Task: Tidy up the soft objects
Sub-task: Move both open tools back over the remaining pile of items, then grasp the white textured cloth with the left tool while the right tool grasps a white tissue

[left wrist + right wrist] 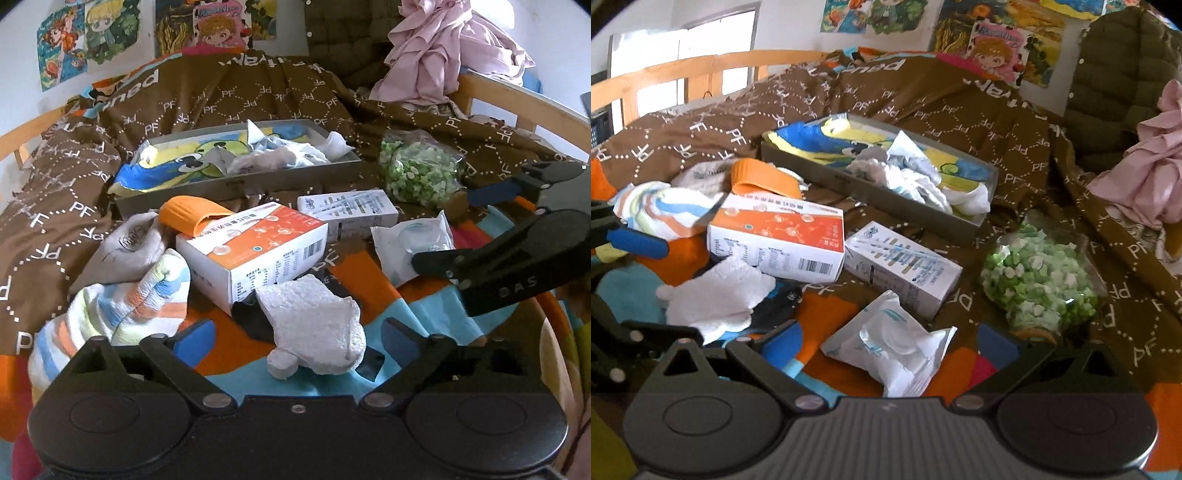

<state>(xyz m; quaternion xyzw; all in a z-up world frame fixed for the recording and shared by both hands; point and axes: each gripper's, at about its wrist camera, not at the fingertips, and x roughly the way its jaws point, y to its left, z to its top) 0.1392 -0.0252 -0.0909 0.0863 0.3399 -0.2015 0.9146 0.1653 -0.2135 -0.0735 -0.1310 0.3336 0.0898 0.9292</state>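
- We hold our left gripper (pixel 297 338) with its blue-padded fingers (pixel 195 338) spread wide and nothing pressed between them; a white fluffy sock (pixel 314 328) lies on the bed just ahead, in the gap between the pads.
- That sock is flat and nubbly, and it overlaps a dark sock (pixel 251 317) beneath it.
- Left of the left fingers we see a striped pastel sock (pixel 122 299), with a grey-white sock (pixel 125 247) beyond it.
- Our right gripper (pixel 888 345) also stands with its fingers (pixel 783 343) wide apart, empty; a crinkled white packet (pixel 897 350) lies between them.
- Straight ahead of both grippers sits a grey tray (pixel 236 182) that already holds a bright cartoon cloth (pixel 177 162) and some white soft pieces (pixel 280 157).
- Between the fingers and the tray lie an orange-and-white box (pixel 255 247) and a white box (pixel 347 210), blocking the direct path; an orange piece (pixel 192 214) rests against the first box.
- To the right of the boxes stands a bag of green-and-white bits (pixel 421 170).
- The brown quilt (pixel 74 206) is rumpled all round, with a wooden rail (pixel 701 66) at the bed's edge; open room is little.
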